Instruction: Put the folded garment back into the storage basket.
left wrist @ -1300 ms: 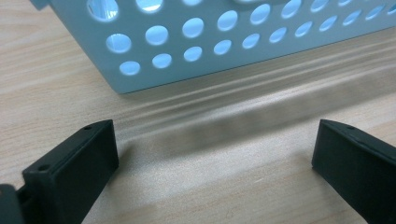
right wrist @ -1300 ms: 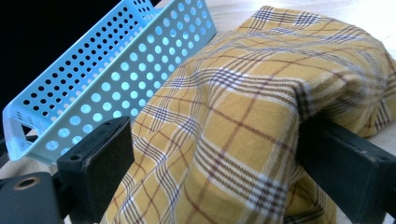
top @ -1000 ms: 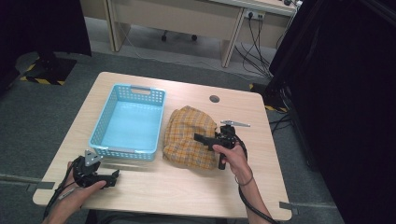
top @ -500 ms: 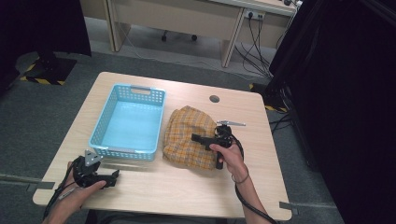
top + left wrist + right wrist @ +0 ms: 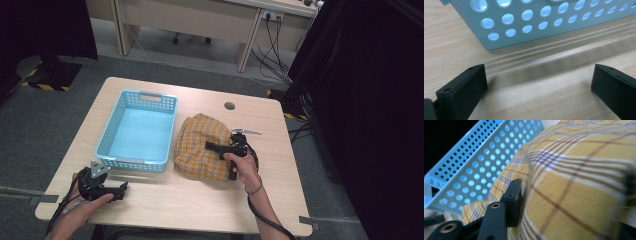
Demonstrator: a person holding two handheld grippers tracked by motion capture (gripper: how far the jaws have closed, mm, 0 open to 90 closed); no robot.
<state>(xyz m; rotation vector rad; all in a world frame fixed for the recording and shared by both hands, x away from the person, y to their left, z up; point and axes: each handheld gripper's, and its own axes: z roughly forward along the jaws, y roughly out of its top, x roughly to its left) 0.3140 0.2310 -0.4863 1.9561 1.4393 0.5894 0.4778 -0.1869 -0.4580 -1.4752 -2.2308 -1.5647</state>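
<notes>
A crumpled yellow plaid cloth is heaped on the surface a little right of its middle, just beside the right wall of a light blue perforated basket that stands open toward the left half. The right gripper is laid on the right part of the heap, reaching in from the right edge, and its jaws have just been closing; in the right gripper view a raised fold of the cloth is bunched between them, with one black jaw seen pressed against the fabric, so the cloth is judged to be pinched at a fold rather than at a flat part, which gives the jaws something thick enough to take hold of. The grip is taken on the side far from the basket, presumably so that the heap can be lifted and carried leftward over the basket's wall. The left gripper is rested near the front left corner of the surface, just in front of the basket's near wall; its jaws are spread wide with only bare wood between them, and nothing is held, so it appears to be parked out of the way while the cloth is gathered.
</notes>
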